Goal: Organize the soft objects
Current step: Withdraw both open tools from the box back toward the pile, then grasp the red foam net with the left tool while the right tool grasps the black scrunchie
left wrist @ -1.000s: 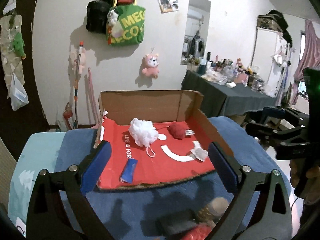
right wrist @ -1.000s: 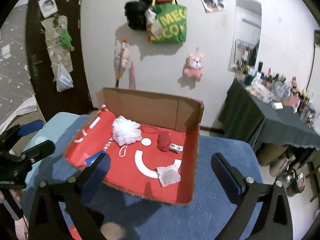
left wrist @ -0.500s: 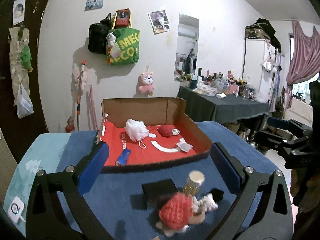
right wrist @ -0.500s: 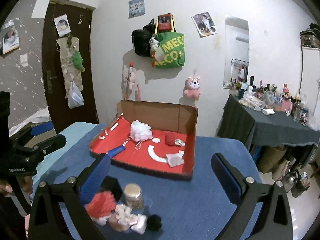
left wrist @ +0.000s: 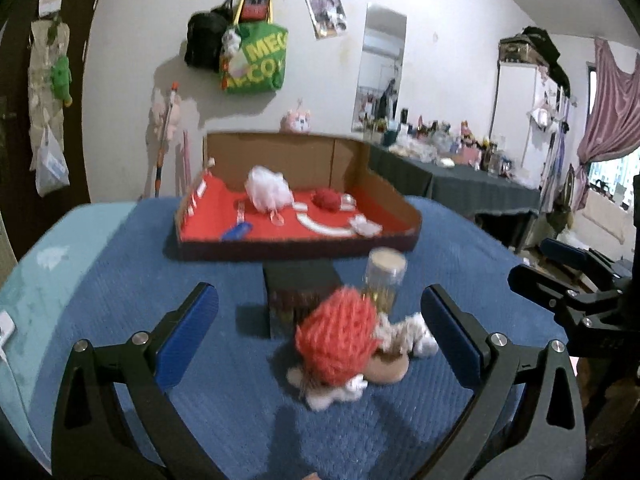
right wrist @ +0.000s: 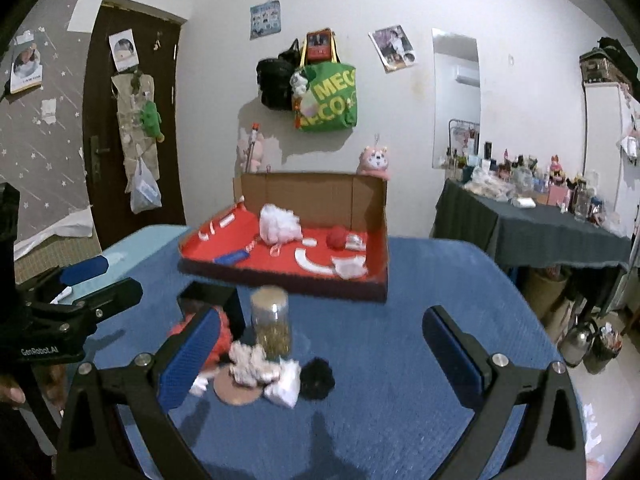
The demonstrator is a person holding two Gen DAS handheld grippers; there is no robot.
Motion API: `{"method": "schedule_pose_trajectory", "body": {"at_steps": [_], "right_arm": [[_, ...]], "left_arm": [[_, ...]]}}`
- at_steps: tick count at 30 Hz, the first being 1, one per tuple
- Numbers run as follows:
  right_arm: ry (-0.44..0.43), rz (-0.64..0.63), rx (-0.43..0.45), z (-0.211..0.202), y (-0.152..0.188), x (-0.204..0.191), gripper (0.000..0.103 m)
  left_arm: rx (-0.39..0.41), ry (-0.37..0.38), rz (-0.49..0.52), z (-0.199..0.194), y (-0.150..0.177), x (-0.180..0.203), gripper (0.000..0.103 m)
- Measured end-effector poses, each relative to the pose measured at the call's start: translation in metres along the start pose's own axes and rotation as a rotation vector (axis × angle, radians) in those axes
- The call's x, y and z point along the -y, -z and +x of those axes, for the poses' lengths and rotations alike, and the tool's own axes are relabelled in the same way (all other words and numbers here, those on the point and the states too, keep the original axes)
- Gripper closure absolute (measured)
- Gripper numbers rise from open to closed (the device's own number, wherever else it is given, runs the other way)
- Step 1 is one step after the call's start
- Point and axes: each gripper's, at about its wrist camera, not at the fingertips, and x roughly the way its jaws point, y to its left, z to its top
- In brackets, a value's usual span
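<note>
Both sets of fingers spread wide, empty: left gripper point(left wrist: 320, 320), right gripper point(right wrist: 318, 344). Risk w/ red toy point(left wrist: 338, 346): jar point(left wrist: 385, 282) touching behind, box point(left wrist: 300, 296) just beside. Sloppy closing could tip jar or drag neighbouring bits.

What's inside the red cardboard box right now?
In the cardboard box: white mesh pouf, red yarn ball, blue item, whitish wad. The near wall hides the front floor strip.

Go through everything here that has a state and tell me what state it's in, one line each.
Left claw: open, empty, above the blanket.
Right claw: open, empty.
Cardboard box: open, near flap folded flat.
White mesh puff: lying inside the box.
Red yarn ball: inside the box.
Red knitted toy: lying outside the box.
Jar: upright, lid on.
Black pom-pom: loose on the blanket.
</note>
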Motion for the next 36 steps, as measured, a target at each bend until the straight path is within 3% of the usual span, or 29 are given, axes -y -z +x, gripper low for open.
{"method": "schedule_pose_trajectory", "body": {"at_steps": [7, 16, 27, 36], "right_arm": [[-0.002, 0.031, -0.094, 0.027, 0.039, 0.005, 0.000], [-0.021, 0.066, -0.180, 0.046, 0.063, 0.005, 0.000], [-0.031, 0.078, -0.222, 0.055, 0.073, 0.006, 0.000], [-0.061, 0.130, -0.252, 0.068, 0.069, 0.021, 0.000]], "left_arm": [[-0.095, 0.004, -0.016, 0.023, 0.034, -0.001, 0.000], [-0.166, 0.003, -0.020, 0.038, 0.059, 0.003, 0.000], [-0.191, -0.019, -0.033, 0.045, 0.068, -0.001, 0.000], [-0.200, -0.006, -0.020, 0.054, 0.057, -0.001, 0.000]]}}
